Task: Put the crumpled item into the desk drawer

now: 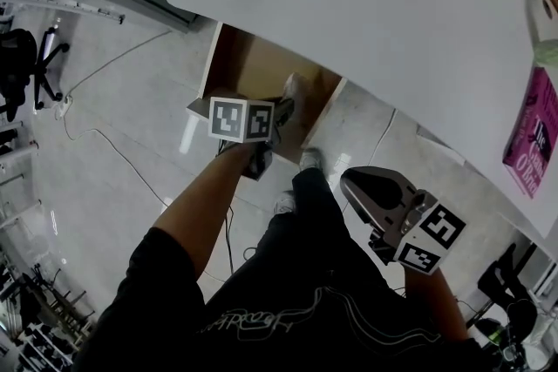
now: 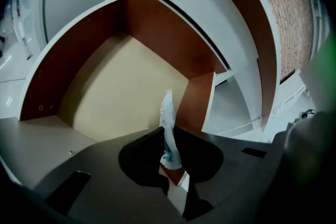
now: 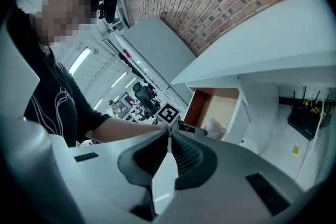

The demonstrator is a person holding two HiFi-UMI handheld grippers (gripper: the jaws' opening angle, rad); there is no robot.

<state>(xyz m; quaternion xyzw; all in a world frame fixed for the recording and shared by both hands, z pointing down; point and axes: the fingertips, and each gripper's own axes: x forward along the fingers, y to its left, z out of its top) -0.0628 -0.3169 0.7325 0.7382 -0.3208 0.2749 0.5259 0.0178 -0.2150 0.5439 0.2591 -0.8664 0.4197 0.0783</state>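
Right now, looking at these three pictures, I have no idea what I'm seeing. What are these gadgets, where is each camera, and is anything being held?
A person holds a two-jaw gripper in each hand. One picture looks down from their head; the other two ride on the grippers. The left gripper is shut on a crumpled white item at the open drawer under a white desk. The right gripper is shut and empty, held back. A pink printed item lies on the desk.

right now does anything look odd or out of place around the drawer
Nothing is spilled or damaged. The only stray thing is the crumpled item, pinched in the left hand-held gripper at the open drawer, not yet let go.
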